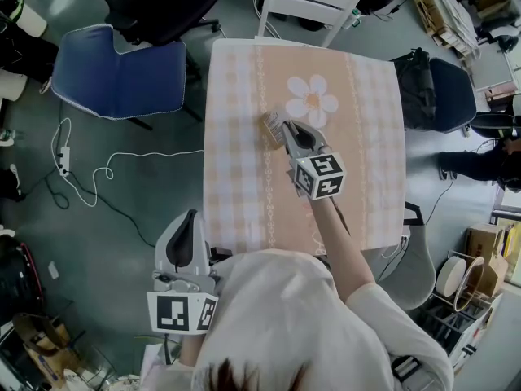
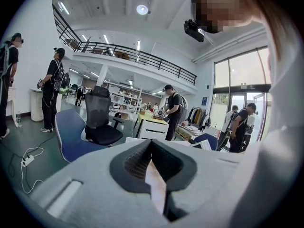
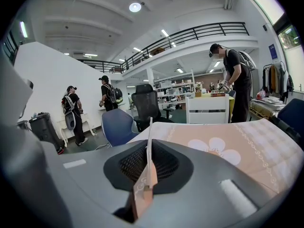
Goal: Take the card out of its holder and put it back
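My right gripper (image 1: 277, 129) reaches over the middle of the peach checked table (image 1: 236, 177), just below the printed flower (image 1: 312, 100). It is shut on a thin tan card holder (image 1: 269, 126), held edge-on. In the right gripper view the holder (image 3: 144, 190) sits pinched between the jaws of the right gripper (image 3: 149, 163), and a thin white edge (image 3: 150, 137) rises from it. My left gripper (image 1: 191, 218) hangs off the table's left front corner, close to my body. In the left gripper view, the left gripper (image 2: 154, 177) shows a narrow pale gap with nothing in it.
A blue chair (image 1: 122, 72) stands left of the table, a white chair (image 1: 309, 2) at its far side and a dark chair (image 1: 452, 96) to its right. A white cable (image 1: 81, 169) lies on the floor at the left. People (image 3: 235, 77) stand further off.
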